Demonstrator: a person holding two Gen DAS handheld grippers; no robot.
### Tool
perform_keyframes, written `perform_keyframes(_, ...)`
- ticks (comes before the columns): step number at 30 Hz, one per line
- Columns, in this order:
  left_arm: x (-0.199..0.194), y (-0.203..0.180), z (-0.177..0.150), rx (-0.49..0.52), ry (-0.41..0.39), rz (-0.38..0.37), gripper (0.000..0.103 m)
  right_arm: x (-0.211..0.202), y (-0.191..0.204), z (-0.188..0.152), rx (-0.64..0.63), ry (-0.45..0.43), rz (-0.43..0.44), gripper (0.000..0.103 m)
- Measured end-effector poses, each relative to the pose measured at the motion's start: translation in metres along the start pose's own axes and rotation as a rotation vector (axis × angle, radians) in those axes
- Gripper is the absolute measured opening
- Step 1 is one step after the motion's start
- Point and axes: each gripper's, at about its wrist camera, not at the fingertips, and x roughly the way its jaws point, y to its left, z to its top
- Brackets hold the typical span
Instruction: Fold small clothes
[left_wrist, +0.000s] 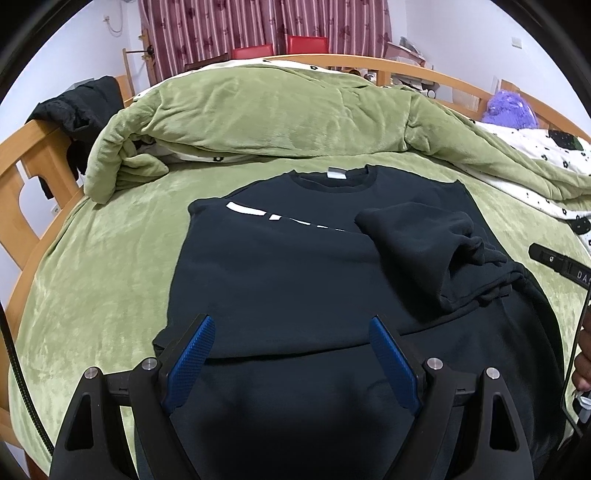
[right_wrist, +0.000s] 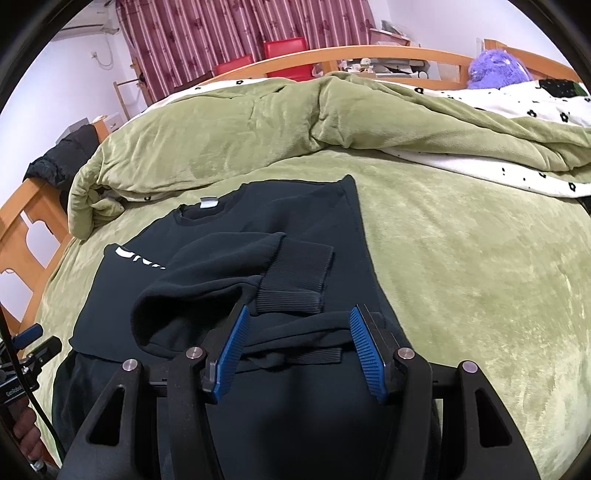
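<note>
Left wrist view: the black sweatshirt (left_wrist: 280, 266) lies flat on the green blanket (left_wrist: 110, 266), collar away from the camera, with the white neck label (left_wrist: 335, 172) serving as the reference landmark. White lettering (left_wrist: 247, 211) runs below and to the left of the label. A sleeve (left_wrist: 424, 251) is folded inward across the chest, below and to the right of the label, probably to narrow the garment before the next fold. The left gripper (left_wrist: 291, 332) hovers over the hem end, well below the label, jaws spread apart and holding nothing. Right wrist view: the same label (right_wrist: 208, 203) sits at the far collar. The folded sleeve's ribbed cuff (right_wrist: 295, 277) lies below and to the right of the label, resting on the body panel. The right gripper (right_wrist: 297, 328) is positioned just short of the cuff, over bunched fabric near the hem, jaws apart with no cloth between them. Both tools appear staged at the hem end, likely for lifting it toward the collar.
</note>
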Motion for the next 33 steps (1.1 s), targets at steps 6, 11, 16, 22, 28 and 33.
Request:
perform_keyframes(6,0.006,-0.014,-0.003,0.073,-0.017,-0.002,0.085,-0.003,-0.019,0.005,0.020,-0.023,-0.032,0.056)
perform_keyframes(11,-0.001,-0.032,0.001,0.092,-0.076,-0.043,0.085,-0.011,-0.045,0.014,0.038,-0.048,-0.056,0.056)
perform_keyframes(16,0.003,-0.072,0.014,0.098,-0.084,-0.121,0.085,-0.019,-0.083,0.020,0.113,-0.073,-0.110,0.046)
perform_keyframes(22,0.019,-0.138,0.040,0.148,-0.103,-0.208,0.085,-0.027,-0.114,0.022,0.150,-0.089,-0.143,0.041)
perform_keyframes(28,0.050,-0.199,0.046,0.205,-0.092,-0.259,0.085,-0.026,-0.141,0.014,0.163,-0.070,-0.167,0.041)
perform_keyframes(33,0.081,-0.222,0.046,0.207,-0.053,-0.270,0.085,-0.023,-0.160,0.007,0.175,-0.043,-0.180,0.041)
